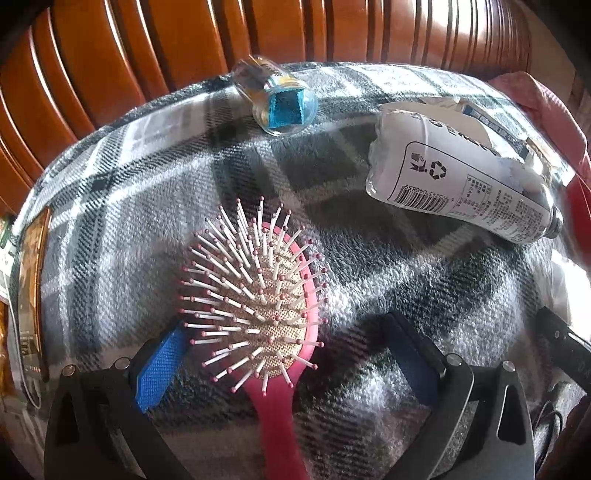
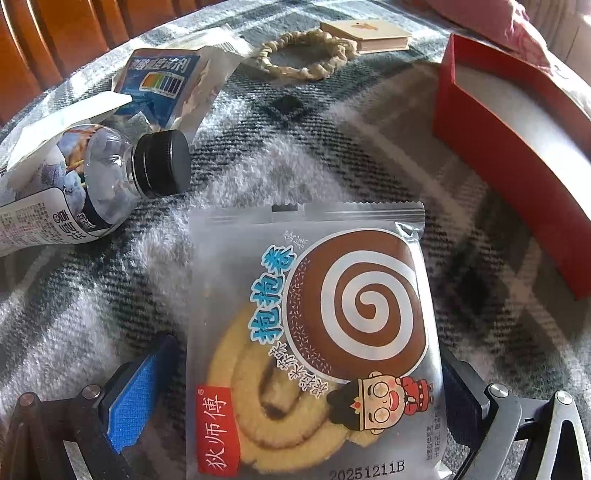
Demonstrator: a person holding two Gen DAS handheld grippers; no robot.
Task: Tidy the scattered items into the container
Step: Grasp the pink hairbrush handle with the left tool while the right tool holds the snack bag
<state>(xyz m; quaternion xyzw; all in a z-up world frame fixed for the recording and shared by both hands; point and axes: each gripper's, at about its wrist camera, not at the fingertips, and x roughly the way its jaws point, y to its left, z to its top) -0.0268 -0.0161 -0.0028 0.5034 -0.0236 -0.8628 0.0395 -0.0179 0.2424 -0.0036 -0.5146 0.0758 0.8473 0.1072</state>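
In the left wrist view a pink hairbrush [image 1: 258, 306] lies bristles up on the plaid blanket [image 1: 110, 221], its handle between the wide-open fingers of my left gripper [image 1: 284, 350]. A small glass bottle with a blue insert [image 1: 277, 96] and a plastic drink bottle [image 1: 461, 173] lie farther off. In the right wrist view a packaged swirl cake [image 2: 317, 339] lies between the open fingers of my right gripper [image 2: 306, 373]; contact is unclear. The red box [image 2: 517, 147] stands open at the right.
A foil sachet [image 2: 170, 77], a braided hair tie [image 2: 306, 55] and a small tan booklet [image 2: 369, 35] lie at the far side. The drink bottle's black cap [image 2: 162, 162] points toward the cake. A wooden slatted backrest [image 1: 184, 44] rises behind the blanket.
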